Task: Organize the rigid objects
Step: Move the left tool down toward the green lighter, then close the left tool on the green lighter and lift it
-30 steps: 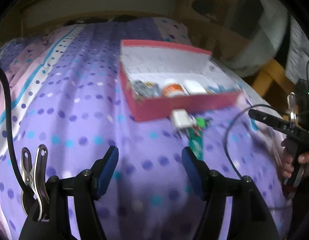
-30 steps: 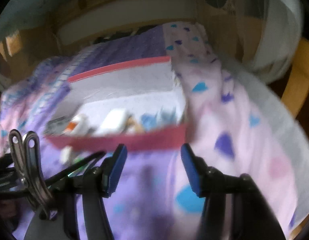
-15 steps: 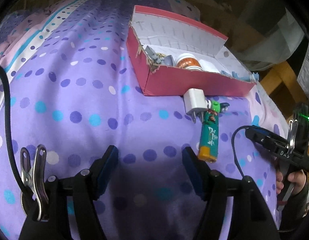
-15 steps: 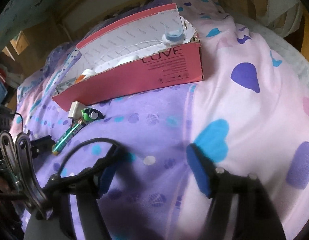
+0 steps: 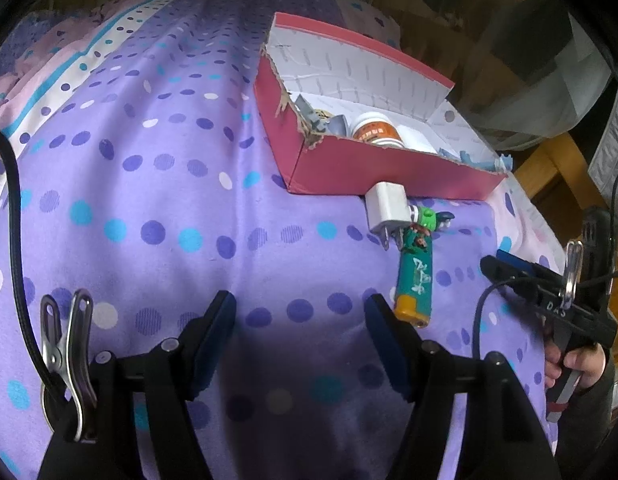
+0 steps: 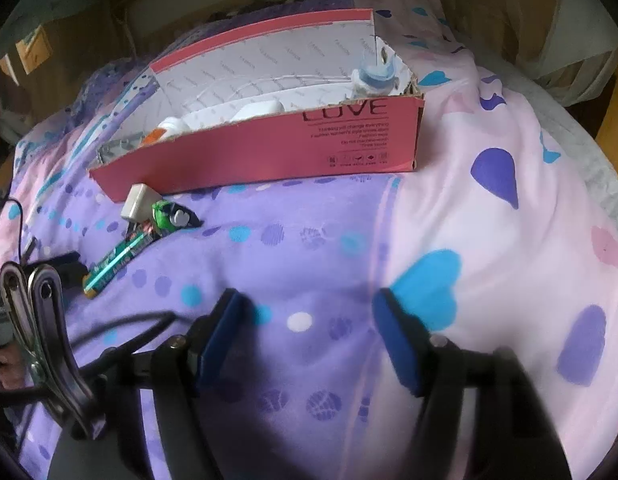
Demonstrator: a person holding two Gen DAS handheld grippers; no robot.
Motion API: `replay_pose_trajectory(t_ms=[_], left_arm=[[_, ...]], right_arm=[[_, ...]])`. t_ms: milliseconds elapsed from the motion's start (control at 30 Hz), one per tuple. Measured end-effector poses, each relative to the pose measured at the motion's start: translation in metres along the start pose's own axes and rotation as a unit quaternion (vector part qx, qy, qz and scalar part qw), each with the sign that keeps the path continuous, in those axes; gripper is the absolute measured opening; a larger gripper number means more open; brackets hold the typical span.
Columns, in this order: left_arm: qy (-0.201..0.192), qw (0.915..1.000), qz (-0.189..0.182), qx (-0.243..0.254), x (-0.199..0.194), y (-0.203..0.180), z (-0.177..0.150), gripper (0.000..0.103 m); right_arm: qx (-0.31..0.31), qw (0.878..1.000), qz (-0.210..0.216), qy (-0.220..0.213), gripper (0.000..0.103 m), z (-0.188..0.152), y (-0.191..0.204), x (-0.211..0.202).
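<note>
Red cardboard box [image 5: 393, 174] on a purple dotted bedspread [image 5: 157, 208], lid flap raised behind it, near left corner torn. Inside the box: an orange-labelled white bottle [image 5: 376, 131], grey bits at the torn end, a pale blue piece at the far right end [image 6: 375, 74]. Just in front of the box's front wall, touching it: a white plug adapter [image 5: 387, 208], prongs pointing away from the box. Beside the adapter, a small green toy [image 5: 427, 218]. Below these, farther from the box, a green lighter [image 5: 416, 280] with orange end lying flat, pointing away from the box.

Left gripper [image 5: 301, 320] released, blue pads wide apart, empty, hovering over the cloth in front of the box, right pad close to the lighter's orange end. Right gripper [image 6: 309, 320] likewise spread wide and empty, low over the bedspread, in front of the box.
</note>
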State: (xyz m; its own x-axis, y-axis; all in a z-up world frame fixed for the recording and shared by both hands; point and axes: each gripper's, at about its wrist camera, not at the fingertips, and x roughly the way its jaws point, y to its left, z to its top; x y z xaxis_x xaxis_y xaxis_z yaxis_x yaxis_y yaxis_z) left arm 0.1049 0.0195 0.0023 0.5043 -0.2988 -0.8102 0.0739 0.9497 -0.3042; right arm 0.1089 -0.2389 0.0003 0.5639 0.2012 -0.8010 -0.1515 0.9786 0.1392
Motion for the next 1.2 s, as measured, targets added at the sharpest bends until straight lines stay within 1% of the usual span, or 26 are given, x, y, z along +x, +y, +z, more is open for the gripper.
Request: replay_pose_trajectory(t_ms=[67,100,133,167,200,233,267,300,333,367,433,467,533,633,667,700,733,767,867,967,1000,1033,1067,1133,1167,1200], left_arm=[[-0.003,1.0,-0.007,-0.003,-0.002,0.003,0.0,0.071],[-0.011,0.9999,-0.013,-0.005,-0.005,0.004,-0.001,0.07],[-0.022,0.9996,-0.018,-0.006,-0.01,0.004,-0.001,0.065],[-0.038,0.9988,-0.029,-0.003,-0.017,0.004,-0.002,0.063],[-0.057,0.9973,-0.046,0.002,-0.025,0.002,-0.003,0.062],[-0.071,0.9958,-0.057,0.009,-0.03,0.0,-0.004,0.059],[-0.082,0.9941,-0.07,0.016,-0.035,-0.004,-0.003,0.053],[-0.085,0.9929,-0.081,0.022,-0.036,-0.008,-0.003,0.05],[-0.083,0.9924,-0.087,0.028,-0.035,-0.012,-0.002,0.045],[-0.077,0.9921,-0.09,0.042,-0.033,-0.018,0.0,0.043],[-0.068,0.9919,-0.086,0.065,-0.027,-0.031,0.003,0.043],[-0.062,0.9912,-0.087,0.078,-0.024,-0.038,0.004,0.043],[-0.051,0.9906,-0.088,0.091,-0.015,-0.051,0.007,0.043],[-0.02,0.9916,-0.073,0.105,0.004,-0.062,0.011,0.043],[-0.004,0.992,-0.071,0.105,0.012,-0.063,0.012,0.037],[0.011,0.9923,-0.067,0.104,0.018,-0.062,0.012,0.029],[0.018,0.9925,-0.063,0.104,0.02,-0.061,0.011,0.026],[0.016,0.9928,-0.062,0.101,0.019,-0.06,0.011,0.025],[-0.014,0.9956,-0.049,0.079,-0.001,-0.049,0.008,0.024],[-0.043,0.9974,0.005,0.058,-0.026,-0.033,-0.001,0.024],[-0.052,0.9978,0.022,0.035,-0.031,-0.024,-0.005,0.024],[-0.057,0.9979,0.027,0.015,-0.032,-0.016,-0.008,0.024],[-0.057,0.9982,0.021,-0.006,-0.031,-0.006,-0.011,0.024],[-0.027,0.9979,-0.014,-0.057,-0.019,0.017,-0.012,0.024],[-0.018,0.9954,-0.037,-0.087,-0.012,0.029,-0.01,0.024],[-0.017,0.9934,-0.047,-0.104,-0.01,0.035,-0.009,0.024]], right_arm=[[0.004,1.0,0.004,-0.008,0.058,0.001,-0.002,-0.001],[0.001,1.0,0.004,-0.01,0.057,0.001,-0.002,-0.001],[0.0,1.0,0.003,-0.013,0.054,0.001,-0.001,-0.001],[-0.001,1.0,0.001,-0.019,0.047,0.001,0.0,-0.003],[-0.003,1.0,0.0,-0.024,0.043,0.001,0.002,-0.006],[-0.006,0.999,-0.001,-0.031,0.037,0.002,0.004,-0.009],[-0.009,0.999,0.002,-0.041,0.036,0.003,0.005,-0.013],[-0.011,0.999,0.009,-0.05,0.036,0.004,0.007,-0.017],[-0.011,0.998,0.016,-0.055,0.036,0.005,0.008,-0.019],[-0.009,0.998,0.024,-0.06,0.036,0.006,0.009,-0.02],[-0.006,0.997,0.034,-0.064,0.036,0.004,0.011,-0.018],[-0.003,0.998,0.035,-0.06,0.036,0.002,0.011,-0.014],[0.007,0.999,0.038,-0.037,0.036,-0.001,0.01,-0.003],[0.029,0.997,0.058,-0.03,0.036,-0.001,0.001,0.0],[0.034,0.997,0.061,-0.027,0.036,-0.002,-0.001,0.001],[0.036,0.997,0.063,-0.026,0.036,-0.002,-0.002,0.002],[0.037,0.997,0.064,-0.025,0.036,-0.002,-0.003,0.002],[0.037,0.997,0.064,-0.026,0.036,-0.003,-0.003,0.002],[0.036,0.997,0.062,-0.026,0.036,-0.002,-0.002,0.002],[0.038,0.997,0.065,-0.026,0.036,-0.002,-0.003,0.001],[0.04,0.997,0.067,-0.026,0.036,-0.003,-0.003,0.001],[0.042,0.996,0.069,-0.026,0.036,-0.002,-0.004,0.001],[0.044,0.996,0.071,-0.025,0.036,-0.002,-0.004,0.002],[0.045,0.996,0.073,-0.024,0.036,-0.002,-0.006,0.002],[0.043,0.996,0.07,-0.024,0.036,-0.002,-0.005,0.002],[0.039,0.997,0.064,-0.025,0.036,-0.001,-0.003,0.001]])
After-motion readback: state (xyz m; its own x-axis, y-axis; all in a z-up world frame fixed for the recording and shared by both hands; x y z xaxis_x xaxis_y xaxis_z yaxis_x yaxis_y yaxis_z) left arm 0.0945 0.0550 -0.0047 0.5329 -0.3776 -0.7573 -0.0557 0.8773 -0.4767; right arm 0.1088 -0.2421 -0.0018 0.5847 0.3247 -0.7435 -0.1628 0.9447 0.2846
